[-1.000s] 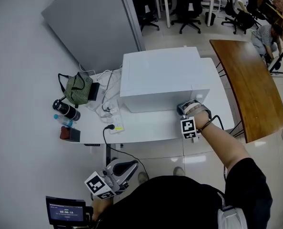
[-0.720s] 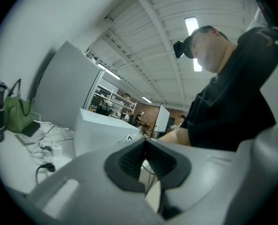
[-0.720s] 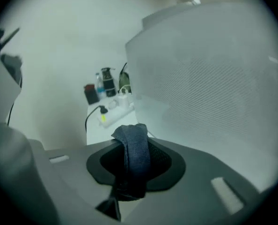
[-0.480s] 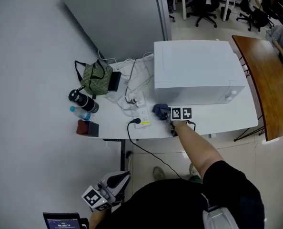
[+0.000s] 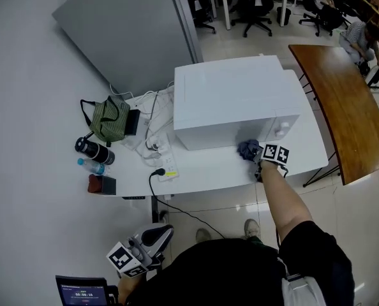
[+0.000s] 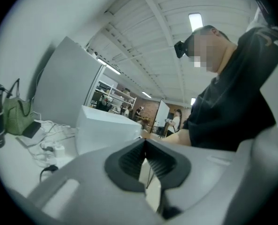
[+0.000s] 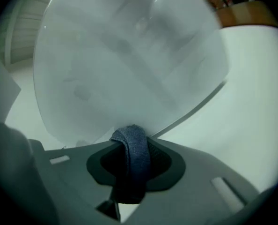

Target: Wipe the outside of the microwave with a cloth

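Our right gripper (image 7: 132,165) has its jaws pinched on a fold of the blue cloth (image 7: 133,146), and only a narrow loop of it pokes out past the tips, with the rest bunched down between the pads. That loop is pressed against the pale front of the microwave (image 7: 129,64), low down near its bottom edge. In the head view the cloth (image 5: 247,148) sits at the lower right of the front face, just above the white table (image 5: 202,171) and below what look like the dials. With so little fabric ahead of the jaws, we judge the main risk to be the hard tips meeting the casing if we lean in or tilt, which would scrape where it should wipe. A dragging stroke could also tug the fold out of the pinch, since the grip takes only a thin strip. A stroke drifting downward might catch the cloth on the lip where the microwave (image 5: 234,101) meets the table. One going up and to the right could nudge the dials. Pushing hard could slide the whole box back toward the tangle of cables and the power strip (image 5: 167,166) beside it. Our left gripper (image 6: 145,161) has its jaws pressed together on nothing. It hangs low by our body (image 5: 141,250), well apart from the table, so it offers no bracing against any such shove
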`<action>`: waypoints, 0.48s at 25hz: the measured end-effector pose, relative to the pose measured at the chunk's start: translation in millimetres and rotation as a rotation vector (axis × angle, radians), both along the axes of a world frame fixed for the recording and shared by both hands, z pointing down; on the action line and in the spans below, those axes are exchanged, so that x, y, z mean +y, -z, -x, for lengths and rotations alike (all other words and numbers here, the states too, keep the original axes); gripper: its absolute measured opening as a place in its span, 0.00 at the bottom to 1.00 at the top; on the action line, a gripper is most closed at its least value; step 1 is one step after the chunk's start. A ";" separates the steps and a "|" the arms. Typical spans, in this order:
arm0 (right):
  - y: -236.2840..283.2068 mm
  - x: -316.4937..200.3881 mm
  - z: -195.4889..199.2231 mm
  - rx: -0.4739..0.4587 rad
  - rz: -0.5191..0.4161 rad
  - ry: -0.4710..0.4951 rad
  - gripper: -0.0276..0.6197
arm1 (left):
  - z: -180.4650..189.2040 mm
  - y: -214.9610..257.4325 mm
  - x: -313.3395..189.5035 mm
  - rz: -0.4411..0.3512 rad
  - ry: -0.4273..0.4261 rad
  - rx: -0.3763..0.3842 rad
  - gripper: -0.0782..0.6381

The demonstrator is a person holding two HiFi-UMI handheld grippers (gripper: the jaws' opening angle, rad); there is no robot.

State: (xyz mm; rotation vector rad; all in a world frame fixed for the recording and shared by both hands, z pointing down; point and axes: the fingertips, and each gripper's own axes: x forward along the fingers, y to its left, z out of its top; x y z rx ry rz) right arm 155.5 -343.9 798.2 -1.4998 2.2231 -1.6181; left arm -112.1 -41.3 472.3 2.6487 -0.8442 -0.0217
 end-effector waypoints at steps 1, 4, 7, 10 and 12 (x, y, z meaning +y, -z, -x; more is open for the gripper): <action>0.4 1.0 -46.0 0.023 -0.002 -0.047 0.19 | -18.3 2.0 -3.4 -0.005 -0.013 -0.003 0.12; 6.8 0.3 -163.5 0.093 -0.015 -0.164 0.19 | -70.0 10.8 -12.1 -0.020 -0.046 0.002 0.12; 34.3 -14.3 -243.1 0.097 -0.089 -0.296 0.18 | -107.4 17.9 -11.1 -0.024 -0.062 -0.003 0.12; 59.8 -24.0 -258.0 0.105 -0.131 -0.237 0.18 | -126.0 23.7 -2.4 -0.030 -0.045 -0.022 0.12; 67.6 -9.7 -235.1 0.093 -0.150 -0.123 0.18 | -128.7 30.6 3.2 -0.046 -0.014 -0.020 0.12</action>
